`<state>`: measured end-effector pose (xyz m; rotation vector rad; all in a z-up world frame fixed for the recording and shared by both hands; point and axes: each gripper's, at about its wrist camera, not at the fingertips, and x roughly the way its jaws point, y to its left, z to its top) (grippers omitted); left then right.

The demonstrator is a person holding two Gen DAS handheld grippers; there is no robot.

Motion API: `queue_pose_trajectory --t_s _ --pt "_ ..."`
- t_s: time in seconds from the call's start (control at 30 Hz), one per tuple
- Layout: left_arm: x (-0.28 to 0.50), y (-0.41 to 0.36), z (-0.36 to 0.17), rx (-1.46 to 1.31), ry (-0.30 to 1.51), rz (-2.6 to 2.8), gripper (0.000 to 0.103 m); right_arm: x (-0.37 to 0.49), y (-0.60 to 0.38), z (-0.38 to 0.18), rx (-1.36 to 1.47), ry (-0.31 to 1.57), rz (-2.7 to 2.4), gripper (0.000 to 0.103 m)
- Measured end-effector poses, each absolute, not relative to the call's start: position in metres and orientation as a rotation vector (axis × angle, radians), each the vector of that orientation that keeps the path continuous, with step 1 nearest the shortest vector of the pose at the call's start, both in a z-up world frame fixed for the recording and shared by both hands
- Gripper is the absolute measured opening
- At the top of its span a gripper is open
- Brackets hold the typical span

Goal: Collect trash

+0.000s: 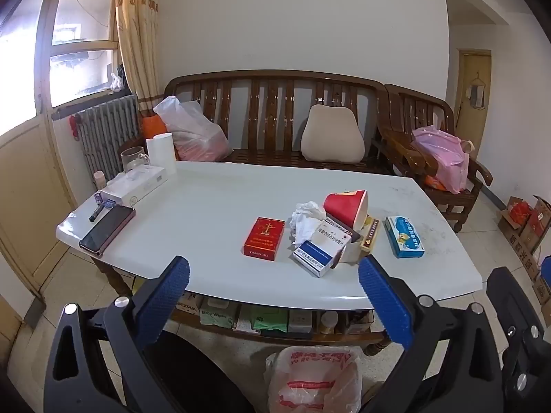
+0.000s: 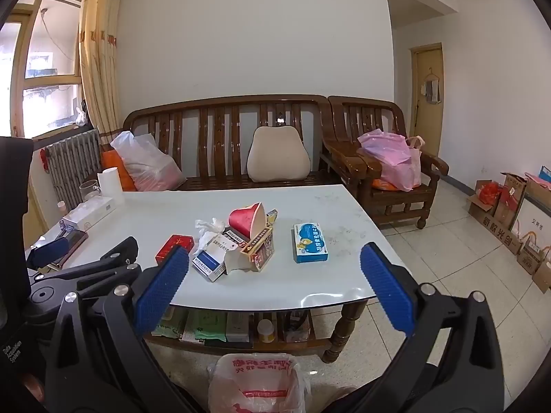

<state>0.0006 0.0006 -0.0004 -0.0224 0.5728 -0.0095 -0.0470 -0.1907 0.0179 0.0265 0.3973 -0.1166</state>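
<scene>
— Starting on the trash: the crumpled white tissue [image 1: 307,218] lies mid-table against the tipped red paper cup [image 1: 346,207] and small cardboard boxes [image 1: 320,253].

— Claws?

— My left gripper [image 1: 273,287] and right gripper [image 2: 275,278] both gape, empty. Next I reach, then drop into the red-printed plastic bag [image 1: 315,377] below.

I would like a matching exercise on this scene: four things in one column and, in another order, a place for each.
Things:
1. red cigarette pack
2. smartphone
3. white plastic bag
4. beige cushion

Places:
A. on the wooden bench
B. on the floor in front of the table
C. near the table's left corner
D. left of the crumpled tissue

Pairs: 1-D, 2-C, 3-B, 4-A
</scene>
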Motion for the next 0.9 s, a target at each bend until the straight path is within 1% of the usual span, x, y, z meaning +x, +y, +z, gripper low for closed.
queue_pose_trajectory --t_s 0.17,0.43,0.9 --pt "0.011 -0.001 -0.003 0.004 0.600 0.009 0.096 -0.044 -0.187 0.019 0.040 0.414 -0.107 0.098" --pt "0.001 -0.001 0.000 0.018 0.554 0.033 0.096 -0.044 -0.189 0.017 0.049 0.418 -0.107 0.098" --pt "0.003 0.001 -0.003 0.001 0.567 0.028 0.096 -0.040 -0.191 0.013 0.047 0.426 -0.097 0.098"
